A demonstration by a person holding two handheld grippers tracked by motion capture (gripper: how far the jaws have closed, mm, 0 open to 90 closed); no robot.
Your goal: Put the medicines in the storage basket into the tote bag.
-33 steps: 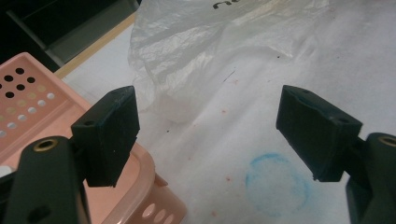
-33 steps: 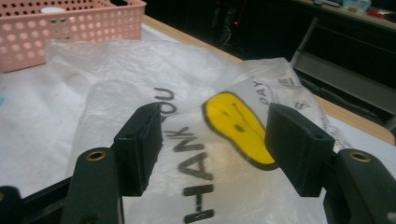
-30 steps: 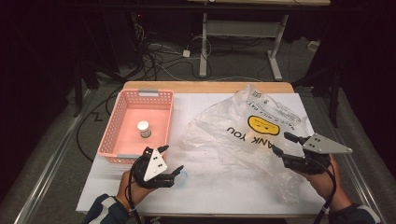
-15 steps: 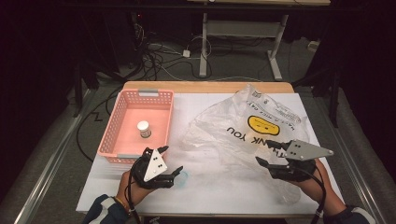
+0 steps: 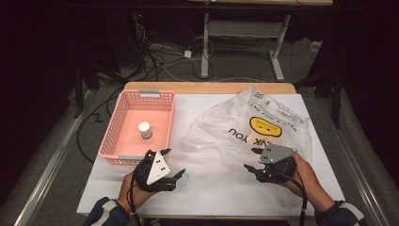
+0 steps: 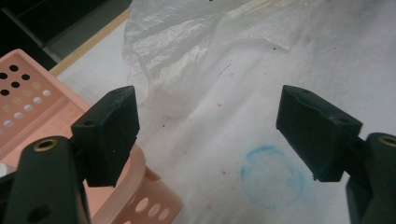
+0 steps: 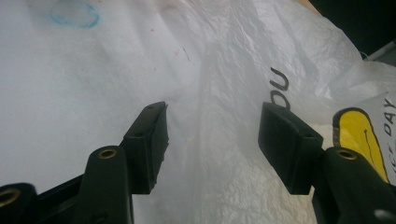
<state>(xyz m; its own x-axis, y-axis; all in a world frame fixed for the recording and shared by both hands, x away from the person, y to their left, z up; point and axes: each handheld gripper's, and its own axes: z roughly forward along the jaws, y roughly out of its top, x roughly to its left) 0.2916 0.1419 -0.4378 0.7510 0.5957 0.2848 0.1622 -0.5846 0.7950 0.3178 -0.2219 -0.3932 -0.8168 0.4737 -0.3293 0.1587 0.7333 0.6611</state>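
Plastic bag point(image 5: 256, 125) lies crumpled on the white table point(image 5: 211, 197), right of the pink basket point(image 5: 117, 141). Right gripper point(image 7: 212, 140), jaws narrowing, straddles its film unpinched; left gripper point(image 6: 208, 135) gapes empty. Cables litter the dark floor point(image 5: 164, 61).

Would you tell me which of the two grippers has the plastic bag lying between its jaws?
The right gripper: its open jaws straddle the plastic bag. The left gripper is open over bare white table.

The left gripper point(image 6: 208, 135) gapes over white table point(image 6: 327, 51): plastic bag point(image 6: 187, 42) at twelve, pink basket point(image 6: 28, 107) at nine, blue ring point(image 6: 273, 175) at five.
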